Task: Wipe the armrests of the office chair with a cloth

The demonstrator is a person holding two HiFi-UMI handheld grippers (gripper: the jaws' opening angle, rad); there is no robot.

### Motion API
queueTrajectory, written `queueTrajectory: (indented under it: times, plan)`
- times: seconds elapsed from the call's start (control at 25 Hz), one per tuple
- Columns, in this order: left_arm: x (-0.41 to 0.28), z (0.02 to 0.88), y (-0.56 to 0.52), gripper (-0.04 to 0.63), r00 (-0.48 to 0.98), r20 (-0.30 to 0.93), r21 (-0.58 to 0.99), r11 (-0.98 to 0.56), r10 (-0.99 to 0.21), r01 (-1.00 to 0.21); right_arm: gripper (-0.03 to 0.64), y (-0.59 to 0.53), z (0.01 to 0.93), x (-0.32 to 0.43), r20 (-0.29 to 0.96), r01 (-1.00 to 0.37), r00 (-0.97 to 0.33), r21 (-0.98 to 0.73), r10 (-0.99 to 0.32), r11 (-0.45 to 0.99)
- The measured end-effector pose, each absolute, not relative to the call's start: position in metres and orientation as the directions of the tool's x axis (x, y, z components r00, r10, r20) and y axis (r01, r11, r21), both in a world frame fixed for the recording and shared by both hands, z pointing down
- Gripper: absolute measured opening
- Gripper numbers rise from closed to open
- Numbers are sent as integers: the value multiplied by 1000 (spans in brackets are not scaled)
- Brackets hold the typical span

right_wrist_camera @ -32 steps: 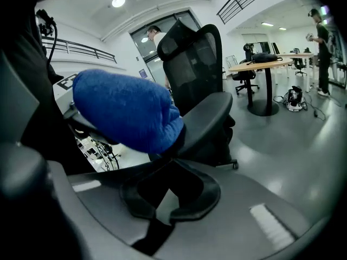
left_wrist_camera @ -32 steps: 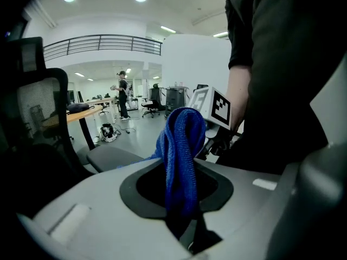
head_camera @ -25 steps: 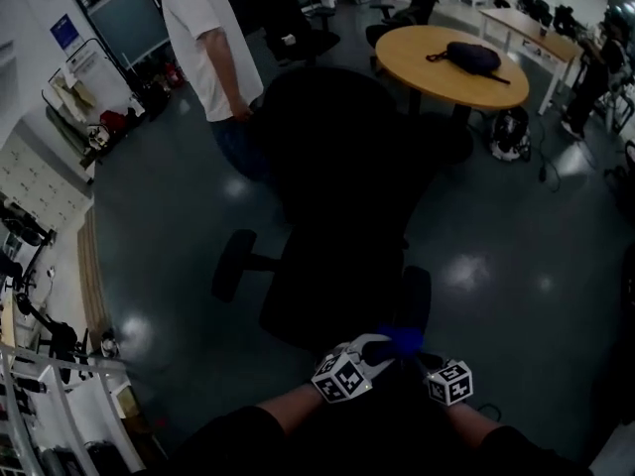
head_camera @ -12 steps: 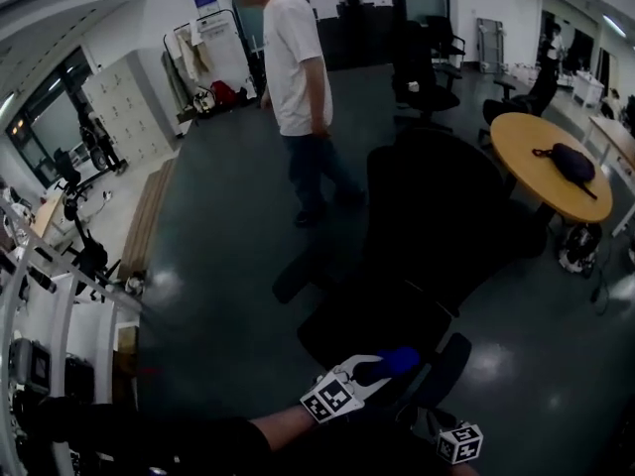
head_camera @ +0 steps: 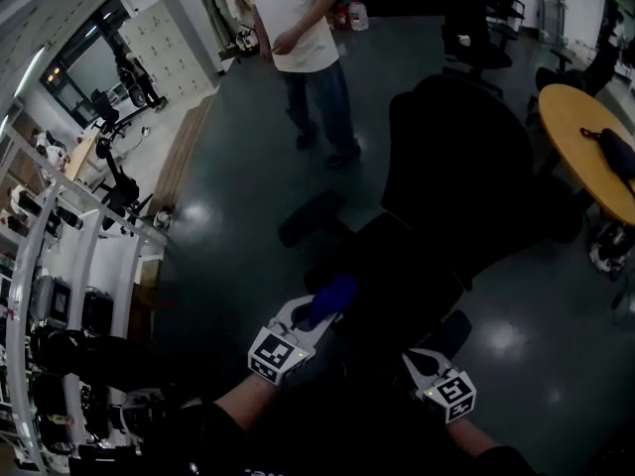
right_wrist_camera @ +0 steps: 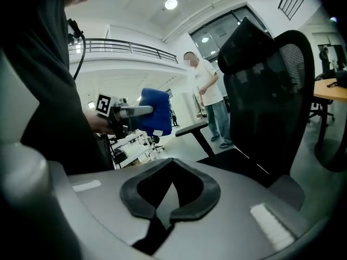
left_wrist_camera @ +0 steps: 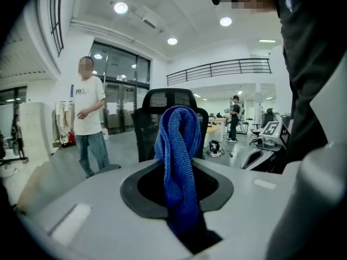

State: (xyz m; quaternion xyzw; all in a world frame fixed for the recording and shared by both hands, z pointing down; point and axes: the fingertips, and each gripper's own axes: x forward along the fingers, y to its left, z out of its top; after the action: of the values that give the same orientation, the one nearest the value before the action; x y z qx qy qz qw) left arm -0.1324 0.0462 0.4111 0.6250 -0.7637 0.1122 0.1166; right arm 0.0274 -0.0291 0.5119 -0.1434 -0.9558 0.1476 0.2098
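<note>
A black office chair (head_camera: 451,157) stands in the middle of the head view, with one armrest (head_camera: 312,216) to its left and the other (head_camera: 448,331) close to me. My left gripper (head_camera: 310,317) hovers between the left armrest and the seat, shut on a blue cloth (head_camera: 333,295). In the left gripper view the cloth (left_wrist_camera: 177,145) hangs folded between the jaws, with the chair back (left_wrist_camera: 169,104) behind it. My right gripper (head_camera: 425,367) is low by the near armrest. Its jaws meet with nothing between them (right_wrist_camera: 169,199), and beyond them are the chair back (right_wrist_camera: 268,85) and an armrest (right_wrist_camera: 192,128).
A person in a white shirt (head_camera: 293,18) stands beyond the chair on the dark floor. A round wooden table (head_camera: 595,147) with a dark bag is at the right. Metal racks and equipment (head_camera: 60,266) line the left side. More chairs stand at the back.
The head view has swung left. My two grippers have drawn apart: the left one with the cloth now sits further left and higher, the right one stays low.
</note>
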Motion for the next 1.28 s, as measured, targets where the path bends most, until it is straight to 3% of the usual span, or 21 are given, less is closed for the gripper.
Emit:
queueTrajectory:
  times: [0.32, 0.88, 1.28]
  plan:
    - [-178, 398, 54, 106, -250, 278, -13, 256, -928, -967, 3, -20, 508, -8, 363, 224, -861, -360, 357, 906]
    - [-307, 402, 60, 106, -10, 169, 23, 14, -986, -1000, 3, 31, 514, -118, 489, -27, -862, -305, 132, 952]
    - [-385, 393, 54, 106, 19, 126, -18, -21, -992, -1000, 3, 64, 505, -179, 524, -11, -840, -279, 142, 960]
